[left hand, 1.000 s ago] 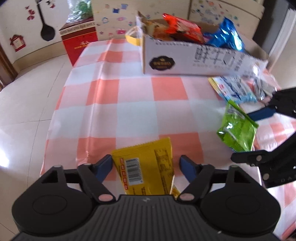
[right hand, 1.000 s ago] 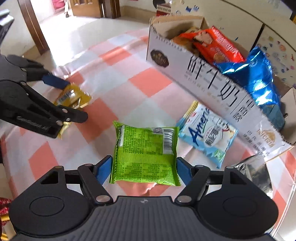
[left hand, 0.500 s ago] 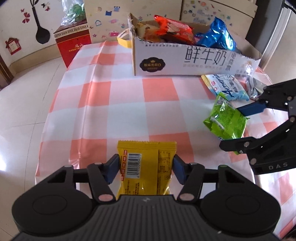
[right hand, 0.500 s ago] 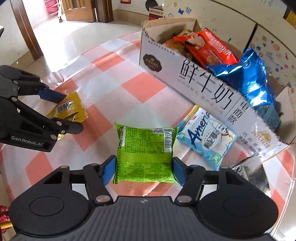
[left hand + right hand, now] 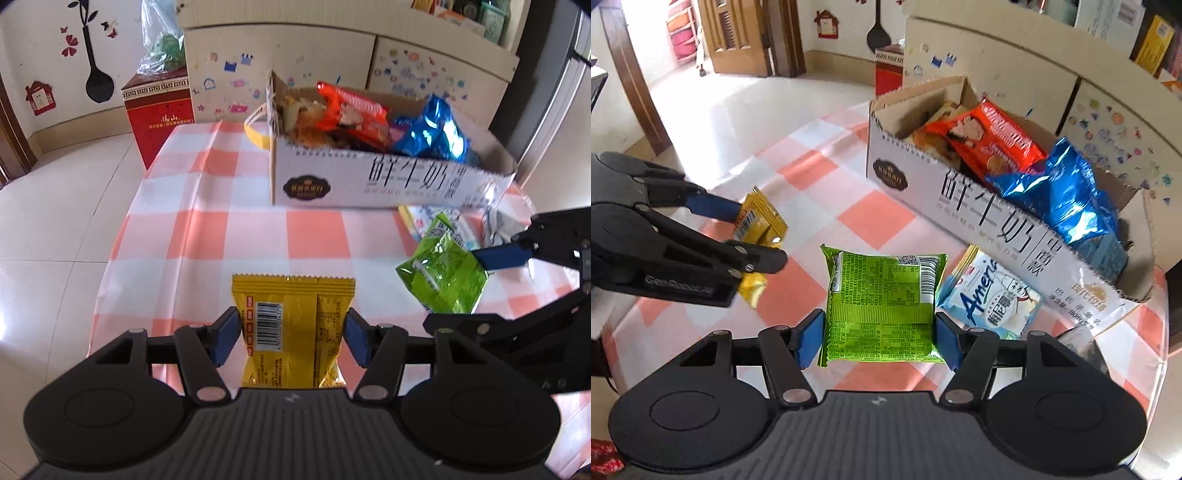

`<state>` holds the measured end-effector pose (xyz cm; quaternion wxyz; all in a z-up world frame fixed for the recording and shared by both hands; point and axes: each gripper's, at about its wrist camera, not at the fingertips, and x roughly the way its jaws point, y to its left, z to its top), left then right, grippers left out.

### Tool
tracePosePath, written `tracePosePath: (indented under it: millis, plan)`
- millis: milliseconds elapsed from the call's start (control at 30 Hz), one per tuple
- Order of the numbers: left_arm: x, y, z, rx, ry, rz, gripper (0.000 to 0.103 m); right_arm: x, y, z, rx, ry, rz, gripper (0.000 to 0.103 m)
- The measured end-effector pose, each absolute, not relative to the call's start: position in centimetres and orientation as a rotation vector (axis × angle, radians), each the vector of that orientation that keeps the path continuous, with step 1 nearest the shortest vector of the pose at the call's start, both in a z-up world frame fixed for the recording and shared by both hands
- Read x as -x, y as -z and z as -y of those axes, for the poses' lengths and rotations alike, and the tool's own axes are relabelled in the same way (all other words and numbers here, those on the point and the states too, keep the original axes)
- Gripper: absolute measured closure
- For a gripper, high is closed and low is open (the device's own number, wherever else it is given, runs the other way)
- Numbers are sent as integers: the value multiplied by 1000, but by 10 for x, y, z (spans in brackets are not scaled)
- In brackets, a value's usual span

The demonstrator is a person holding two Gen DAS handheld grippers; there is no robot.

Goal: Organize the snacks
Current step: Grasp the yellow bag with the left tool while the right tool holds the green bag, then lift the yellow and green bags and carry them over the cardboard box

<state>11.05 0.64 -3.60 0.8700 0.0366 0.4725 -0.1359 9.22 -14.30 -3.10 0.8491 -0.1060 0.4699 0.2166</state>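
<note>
While pinched by left hand-held gripper (image 5: 291,338), yellow packet (image 5: 291,325) barcoded, right hand-held gripper (image 5: 879,338) squeezing green packet (image 5: 882,299).

- Glossy pale tiled floor (image 5: 55,221), bright with daylight.
- White wall (image 5: 44,44) bearing a black ladle decal (image 5: 96,74).
- Cream cabinets (image 5: 280,62) covered in small stickers.
- Wooden door (image 5: 738,33).
- Red box (image 5: 160,110).

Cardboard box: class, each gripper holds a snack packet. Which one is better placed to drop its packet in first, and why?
Probably the right gripper: its green packet hangs nearer the cardboard box. The left gripper, holding the yellow packet, sits farther back.
</note>
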Motion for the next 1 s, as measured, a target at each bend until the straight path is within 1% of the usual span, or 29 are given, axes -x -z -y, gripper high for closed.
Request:
tracePosePath:
  millis: [300, 533, 1000]
  plan:
    - [-118, -6, -8, -38, 267, -852, 44, -80, -13, 165, 107, -288, -872, 33]
    - [-126, -33, -2, -1, 250, -749, 44, -97, -33, 188, 12, -201, -759, 33]
    - [-138, -62, 18, 34, 235, -626, 44, -107, -60, 229, -99, -56, -602, 33]
